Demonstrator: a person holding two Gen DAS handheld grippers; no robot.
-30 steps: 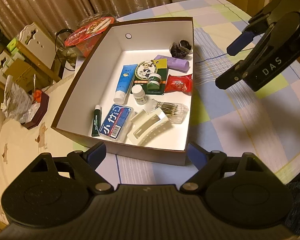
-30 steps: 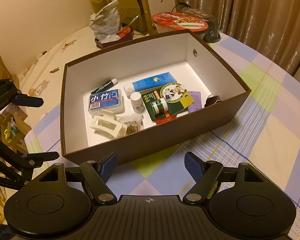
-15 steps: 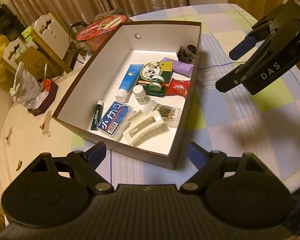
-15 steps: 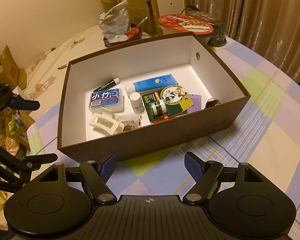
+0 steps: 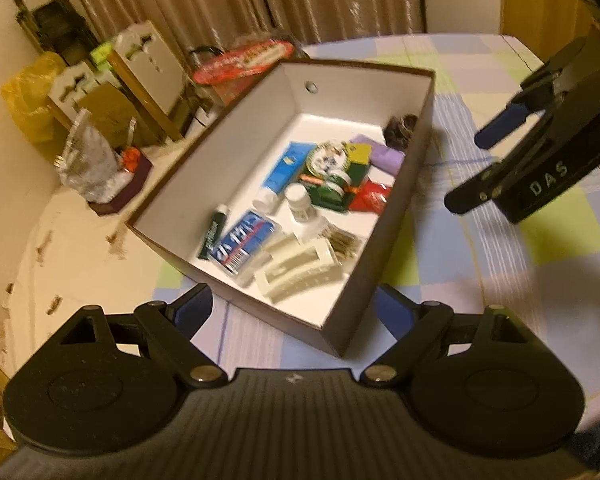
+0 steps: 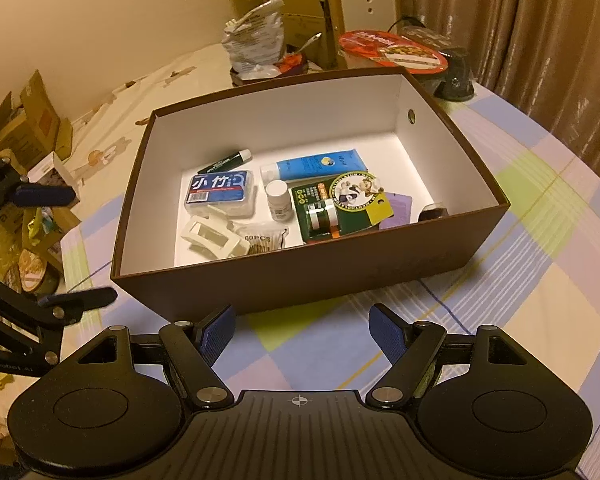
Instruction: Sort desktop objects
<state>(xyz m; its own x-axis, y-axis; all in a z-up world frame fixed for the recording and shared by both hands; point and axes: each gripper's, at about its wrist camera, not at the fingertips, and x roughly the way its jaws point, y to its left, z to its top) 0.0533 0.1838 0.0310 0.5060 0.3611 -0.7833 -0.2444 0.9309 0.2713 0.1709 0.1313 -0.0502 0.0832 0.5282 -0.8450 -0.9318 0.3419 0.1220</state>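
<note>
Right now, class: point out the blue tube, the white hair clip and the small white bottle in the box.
Blue tube (image 6: 320, 165), right wrist view: middle of its body.
White hair clip (image 6: 212, 237), right wrist view: its upper frame.
Small white bottle (image 6: 278, 201), right wrist view: its body below the cap.

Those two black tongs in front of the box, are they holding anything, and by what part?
Nothing is held. The left tongs and the right tongs are both open and empty, outside the brown box; its items lie untouched inside.

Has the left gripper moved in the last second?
Yes. In the right wrist view the left gripper sits higher against the brown box than before, with both cameras shifting too.
</note>
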